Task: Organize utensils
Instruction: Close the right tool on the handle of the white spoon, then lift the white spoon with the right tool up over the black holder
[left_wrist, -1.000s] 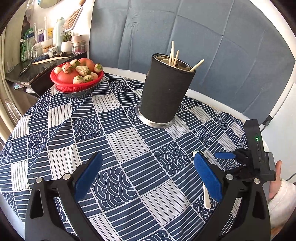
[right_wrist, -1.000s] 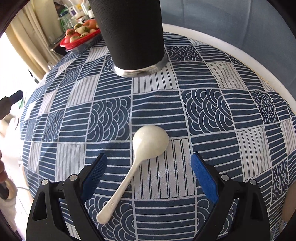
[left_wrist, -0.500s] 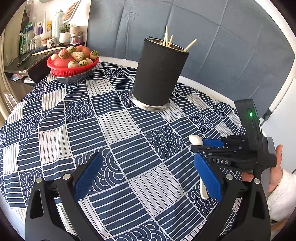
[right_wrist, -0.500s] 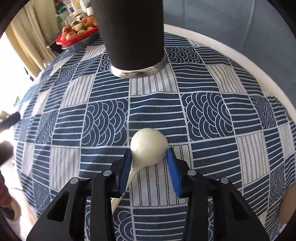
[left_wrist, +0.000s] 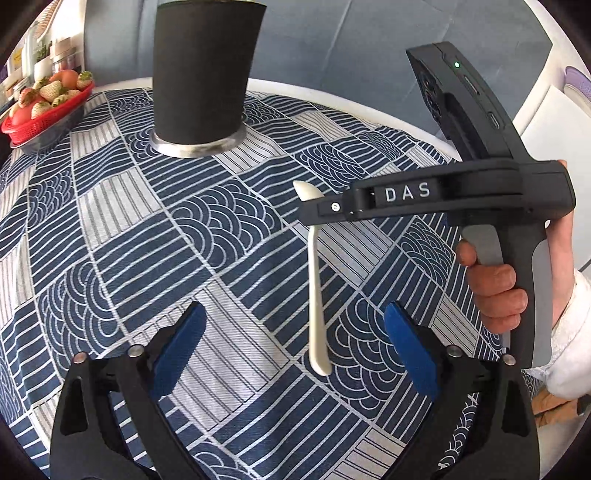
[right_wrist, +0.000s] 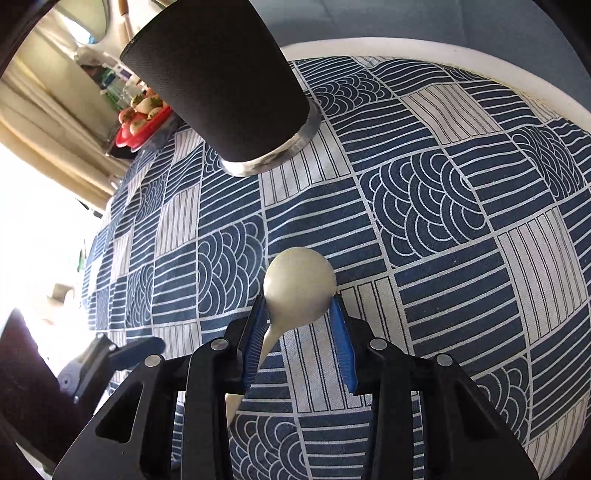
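Note:
A cream spoon (right_wrist: 299, 286) is held by its bowl between the blue pads of my right gripper (right_wrist: 298, 321), lifted off the tablecloth. In the left wrist view the spoon (left_wrist: 317, 295) hangs handle-down from the right gripper (left_wrist: 314, 206). The black utensil holder (right_wrist: 221, 88) stands at the back of the table, beyond the spoon; it also shows in the left wrist view (left_wrist: 203, 74). My left gripper (left_wrist: 293, 347) is open and empty, low over the cloth, with the spoon's handle end between its pads.
A blue and white patterned cloth (left_wrist: 147, 240) covers the round table. A red basket of strawberries (left_wrist: 40, 107) sits at the far left. A grey padded wall (left_wrist: 351, 44) is behind the table. The table's white rim (right_wrist: 480, 62) curves along the far side.
My right gripper shut on the spoon's bowl and lifted it off the cloth. My left gripper moved forward, closer to the holder and the hanging spoon.

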